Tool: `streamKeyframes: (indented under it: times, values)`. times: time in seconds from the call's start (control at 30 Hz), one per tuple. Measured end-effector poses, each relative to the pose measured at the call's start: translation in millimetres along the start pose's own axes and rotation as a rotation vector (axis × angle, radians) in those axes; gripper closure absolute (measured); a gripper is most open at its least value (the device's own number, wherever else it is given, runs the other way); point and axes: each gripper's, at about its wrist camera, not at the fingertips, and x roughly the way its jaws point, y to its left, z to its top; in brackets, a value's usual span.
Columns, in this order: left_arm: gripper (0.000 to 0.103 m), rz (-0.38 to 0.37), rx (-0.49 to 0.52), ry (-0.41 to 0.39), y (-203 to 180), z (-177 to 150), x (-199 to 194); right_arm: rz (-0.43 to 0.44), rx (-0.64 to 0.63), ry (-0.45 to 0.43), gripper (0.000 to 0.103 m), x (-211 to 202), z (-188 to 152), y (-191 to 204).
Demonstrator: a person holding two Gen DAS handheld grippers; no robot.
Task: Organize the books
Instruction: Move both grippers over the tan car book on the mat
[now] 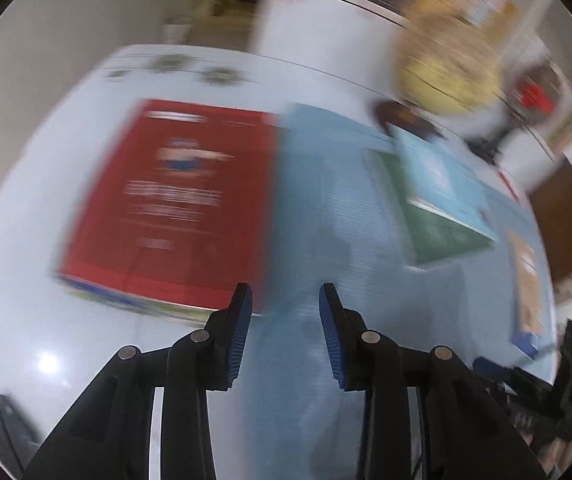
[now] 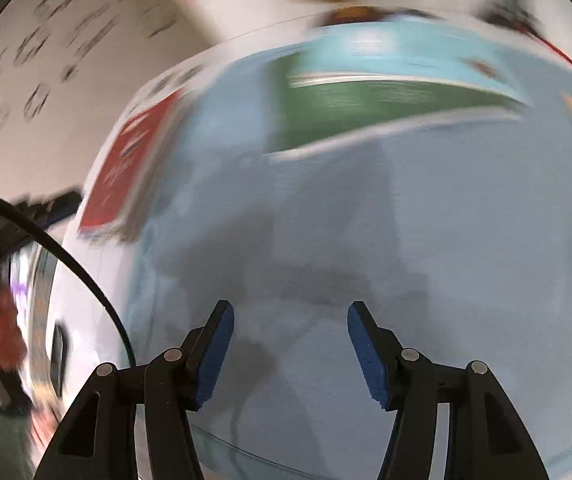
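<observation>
From the left wrist, the left claw [image 1: 285,300] hung partly spread and empty above a pale blue mat [image 1: 326,208] on the glossy white counter [image 1: 38,208], a flat red book [image 1: 174,200] to its left apparently awaiting sorting. From the right wrist, the right claw [image 2: 290,316] gaped wider, holding nothing, with a light blue book [image 2: 386,56] stacked on a green book [image 2: 366,108] at the mat's far side, likely the pile being built.

Left gripper [image 1: 285,292] angled steeply down, jaws parted, nothing between the blue pads [image 1: 241,332]. Right gripper [image 2: 290,310] likewise pitched down, jaws wider apart, empty. A hand [image 2: 0,336] shows blurred at the right-wrist view's left edge.
</observation>
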Motion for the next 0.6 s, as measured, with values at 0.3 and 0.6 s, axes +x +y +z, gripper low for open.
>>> streamKeyframes:
  times: [0.3,0.6]
  values:
    - [0.071,-0.191,0.234,0.096,-231,-29,56,-0.144,0.303,-0.158,0.045,-109,1,-214]
    - [0.071,-0.275,0.385,0.218,-391,-52,127,-0.157,0.283,-0.124,0.045,-128,22,-321]
